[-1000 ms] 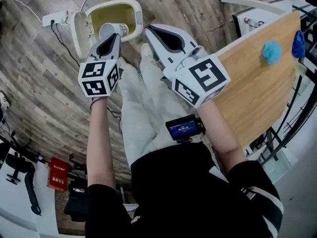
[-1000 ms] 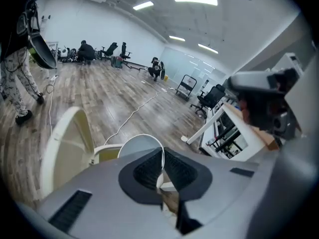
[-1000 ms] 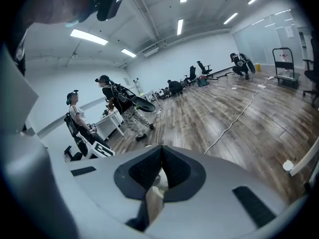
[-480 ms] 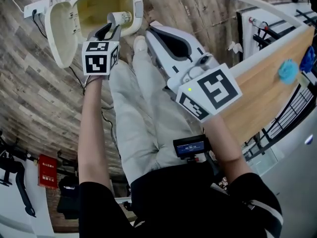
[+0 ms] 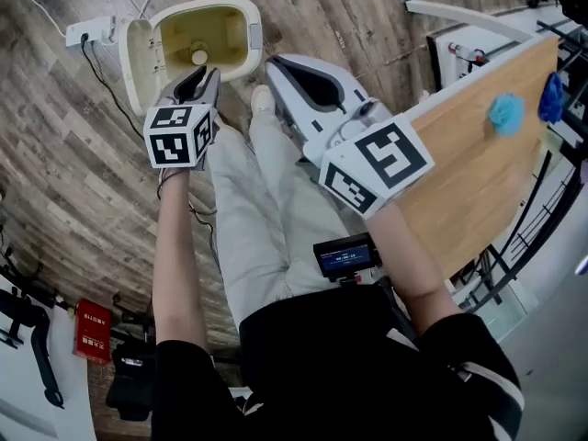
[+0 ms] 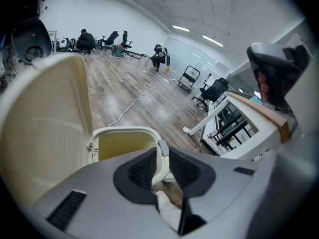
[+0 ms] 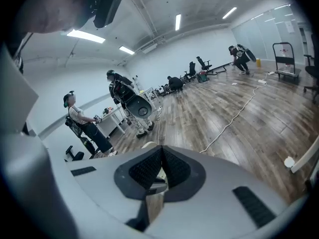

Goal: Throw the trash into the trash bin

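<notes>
Cream plastic trash bin (image 5: 213, 5) sits upper left of the head view, hinged lid (image 5: 138, 58) swung open to the left; small white paper cup (image 5: 197, 56) lies at the bottom inside, clear of the L gripper (image 5: 204, 74); that gripper's jaws have just been opening & stand apart, nothing btwn them, tips over the near rim; R gripper (image 5: 278, 65), top centre, has jaws together, empty. To finish well, I'd say lift L straight up & back; don't clip rim or lid, else bin may tip. Around: light wooden tabletop (image 5: 459, 182) at right w/ a blue fluffy ball (image 5: 503, 113); white power strip (image 5: 87, 33) & cable top left by the lid; person's white shoe (image 5: 262, 99) just below the bin, crowding the pull-back path.
</notes>
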The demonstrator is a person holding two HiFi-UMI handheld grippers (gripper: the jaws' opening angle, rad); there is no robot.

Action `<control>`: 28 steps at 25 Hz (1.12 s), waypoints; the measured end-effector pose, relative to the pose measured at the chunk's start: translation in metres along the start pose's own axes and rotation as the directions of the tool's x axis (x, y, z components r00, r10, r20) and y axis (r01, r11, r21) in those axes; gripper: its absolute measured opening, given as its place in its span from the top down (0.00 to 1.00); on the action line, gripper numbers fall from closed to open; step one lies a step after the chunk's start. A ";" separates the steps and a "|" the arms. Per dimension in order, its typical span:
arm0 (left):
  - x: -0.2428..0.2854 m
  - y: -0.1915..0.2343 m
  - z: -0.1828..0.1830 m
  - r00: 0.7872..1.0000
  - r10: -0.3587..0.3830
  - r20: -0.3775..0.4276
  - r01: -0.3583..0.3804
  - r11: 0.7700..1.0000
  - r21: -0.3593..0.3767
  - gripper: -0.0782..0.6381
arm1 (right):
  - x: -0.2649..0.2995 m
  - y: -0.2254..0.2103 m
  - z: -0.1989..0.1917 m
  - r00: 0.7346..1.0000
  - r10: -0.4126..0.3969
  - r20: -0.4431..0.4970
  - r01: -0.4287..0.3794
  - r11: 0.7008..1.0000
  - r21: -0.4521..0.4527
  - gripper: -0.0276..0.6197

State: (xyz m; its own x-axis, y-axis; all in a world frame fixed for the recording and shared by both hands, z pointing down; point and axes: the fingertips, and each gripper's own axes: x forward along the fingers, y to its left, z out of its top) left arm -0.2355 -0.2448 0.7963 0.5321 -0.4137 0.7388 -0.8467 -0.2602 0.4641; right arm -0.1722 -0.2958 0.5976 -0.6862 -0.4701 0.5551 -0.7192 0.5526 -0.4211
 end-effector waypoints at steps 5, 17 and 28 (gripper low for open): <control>-0.073 -0.024 0.034 0.992 0.044 0.119 -0.040 0.999 -0.034 0.88 | -0.039 0.018 0.042 0.997 0.000 0.082 0.003 0.999 -0.043 0.96; -0.321 -0.157 0.124 0.862 -0.009 0.507 0.001 1.000 0.015 0.88 | -0.174 0.080 0.151 0.961 0.001 0.277 0.046 0.985 -0.166 0.96; -0.445 -0.228 0.162 0.741 -0.053 0.670 -0.033 0.993 0.115 0.88 | -0.270 0.105 0.177 0.911 0.052 0.409 0.016 0.987 -0.162 0.96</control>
State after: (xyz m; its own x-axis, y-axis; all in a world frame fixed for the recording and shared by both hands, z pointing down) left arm -0.2788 -0.1427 0.2825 0.4391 -0.8769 0.1953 -0.8581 -0.3450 0.3804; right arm -0.0815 -0.2331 0.2767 -0.7071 -0.6810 0.1904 -0.7032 0.6491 -0.2901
